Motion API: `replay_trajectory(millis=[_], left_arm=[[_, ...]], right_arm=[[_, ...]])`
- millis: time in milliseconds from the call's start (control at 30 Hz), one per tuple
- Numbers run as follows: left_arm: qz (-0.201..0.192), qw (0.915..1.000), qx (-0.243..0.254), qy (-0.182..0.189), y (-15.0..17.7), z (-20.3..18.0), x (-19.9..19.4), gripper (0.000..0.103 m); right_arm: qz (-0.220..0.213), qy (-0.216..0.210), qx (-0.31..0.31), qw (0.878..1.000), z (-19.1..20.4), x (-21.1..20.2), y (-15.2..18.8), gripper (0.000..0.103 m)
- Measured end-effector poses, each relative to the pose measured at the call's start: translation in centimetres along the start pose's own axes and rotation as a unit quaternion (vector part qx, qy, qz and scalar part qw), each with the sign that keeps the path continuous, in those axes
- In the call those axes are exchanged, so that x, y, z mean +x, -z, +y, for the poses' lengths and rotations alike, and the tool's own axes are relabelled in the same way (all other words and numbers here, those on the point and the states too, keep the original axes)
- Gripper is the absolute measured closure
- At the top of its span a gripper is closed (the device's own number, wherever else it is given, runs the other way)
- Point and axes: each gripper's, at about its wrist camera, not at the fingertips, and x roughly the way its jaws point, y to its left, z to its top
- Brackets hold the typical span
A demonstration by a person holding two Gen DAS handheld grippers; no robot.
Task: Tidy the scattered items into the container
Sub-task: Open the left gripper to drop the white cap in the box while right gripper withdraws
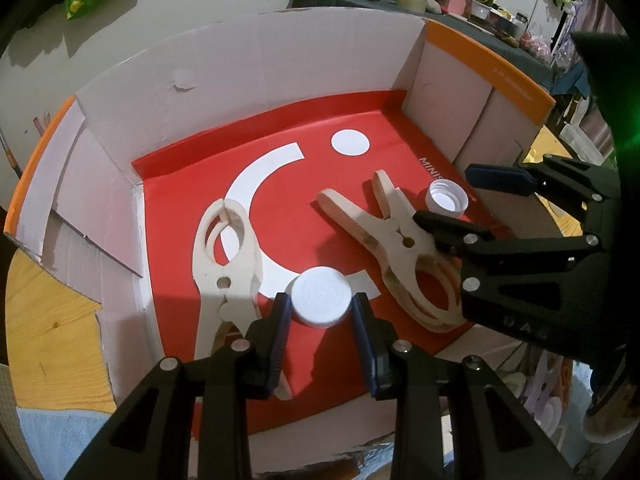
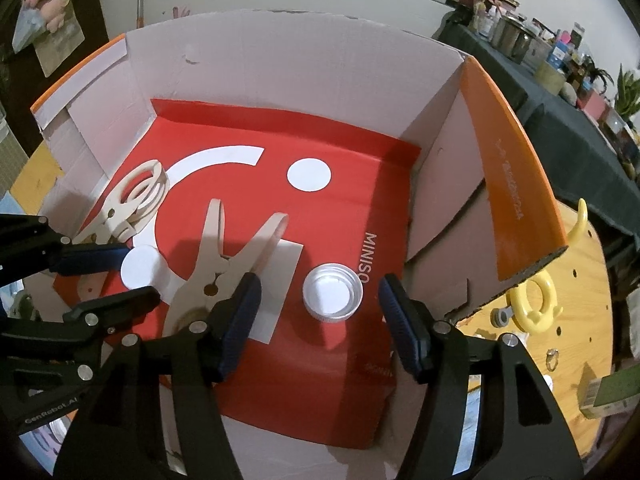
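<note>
Cluttered shelves lined the far wall behind a cardboard box (image 2: pixel 280 80) with a red sheet (image 2: pixel 340 208) on its floor; two wooden clips (image 1: pixel 228 256) (image 1: pixel 404 248) lay inside. The left gripper (image 1: pixel 320 312) pinched a white bottle cap (image 1: pixel 320 300), closed top up; the right gripper (image 2: pixel 320 300) stood spread, clear of an upturned cap (image 2: pixel 333 293) on the sheet between its fingers.

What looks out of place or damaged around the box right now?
A yellow clip lies on the wooden table, outside the cardboard box. The box's back wall has a small tear. Nothing looks spilled.
</note>
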Motion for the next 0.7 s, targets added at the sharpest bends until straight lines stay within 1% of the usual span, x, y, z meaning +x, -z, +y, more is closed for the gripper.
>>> replay_trajectory(millis=[200, 333, 467, 600, 667, 700], left_arm=[[-0.004, 1.0000, -0.007, 0.004, 0.2, 0.4, -0.3, 0.069], [-0.010, 0.9999, -0.011, 0.004, 0.3, 0.6, -1.1, 0.069], [-0.020, 0.9996, -0.017, 0.006, 0.5, 0.7, -2.3, 0.069], [-0.043, 0.9989, -0.017, 0.010, 1.5, 0.7, -5.3, 0.068], [-0.055, 0.9984, -0.013, 0.011, 2.0, 0.6, -6.6, 0.068], [-0.062, 0.9979, -0.010, 0.012, 2.5, 0.6, -7.6, 0.064]], right_arm=[[-0.010, 0.005, 0.004, 1.000, -0.1, -1.0, 0.2, 0.043], [-0.027, 0.000, 0.006, 1.000, -0.3, -2.6, 0.2, 0.037], [-0.052, -0.005, 0.004, 0.999, -0.3, -5.3, 0.5, 0.037], [-0.084, -0.009, 0.006, 0.996, -0.4, -8.8, 1.2, 0.036], [-0.103, -0.012, 0.011, 0.995, -0.5, -10.9, 2.1, 0.032], [-0.113, -0.013, 0.013, 0.993, -0.6, -12.1, 2.7, 0.029]])
